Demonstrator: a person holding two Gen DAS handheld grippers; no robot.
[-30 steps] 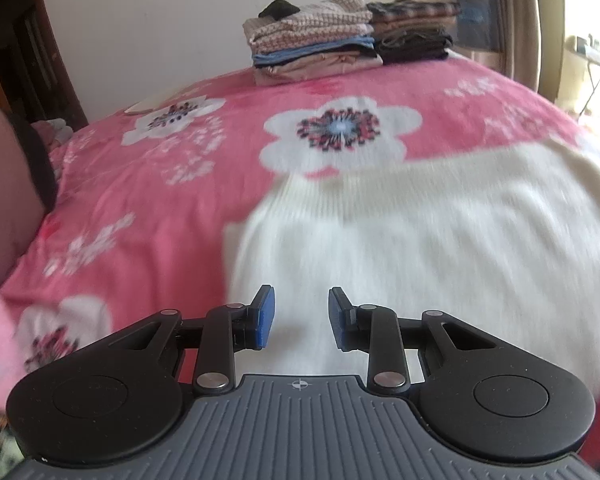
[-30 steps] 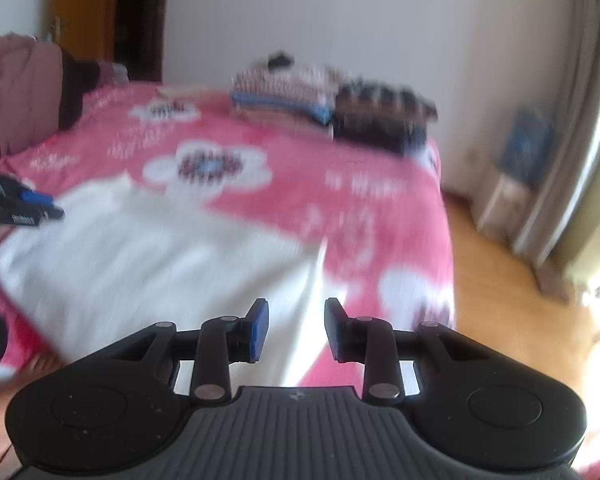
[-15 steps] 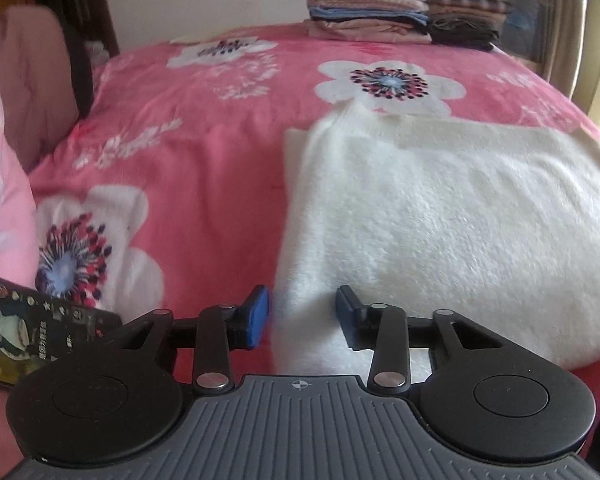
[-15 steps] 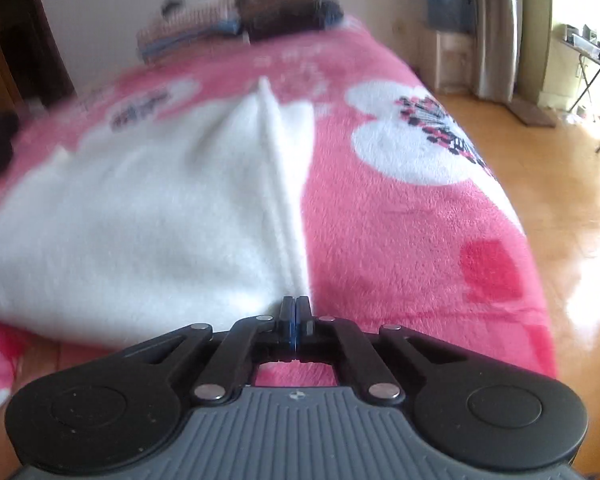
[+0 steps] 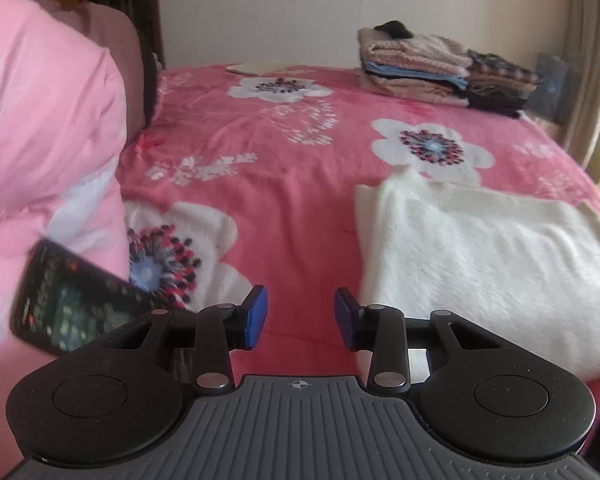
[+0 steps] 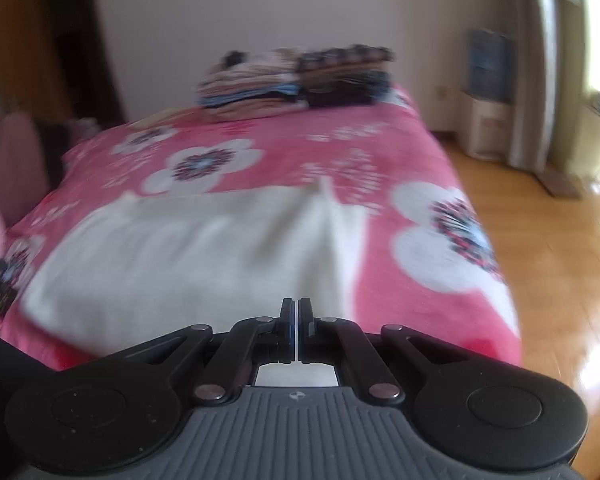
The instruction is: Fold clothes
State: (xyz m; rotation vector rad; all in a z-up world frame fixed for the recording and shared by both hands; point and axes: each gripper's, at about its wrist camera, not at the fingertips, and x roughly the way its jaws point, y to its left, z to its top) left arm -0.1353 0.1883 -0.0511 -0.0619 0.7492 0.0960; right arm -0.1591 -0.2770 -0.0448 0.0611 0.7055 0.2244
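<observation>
I see the cream-white fleecy garment (image 5: 488, 264) lying spread and flat on the bed with the pink flowered cover (image 5: 300, 184), near its front edge, with a raised ridge running up its right part in the right wrist view (image 6: 328, 216). My left gripper (image 5: 300, 316) is spread wide with nothing between its blue pads, hanging over bare cover just beside the garment's left edge. My right gripper (image 6: 297, 328) is pressed together at the garment's near hem; I judge it is pinching the cloth, though the pads hide the contact itself. The fabric looks soft, thick and light: it should drape and sag, not slide, so I would take it at corners or the hem. Two stacks of folded clothes (image 5: 440, 68) sit at the far end. A dark phone (image 5: 72, 300) lies at the left.
</observation>
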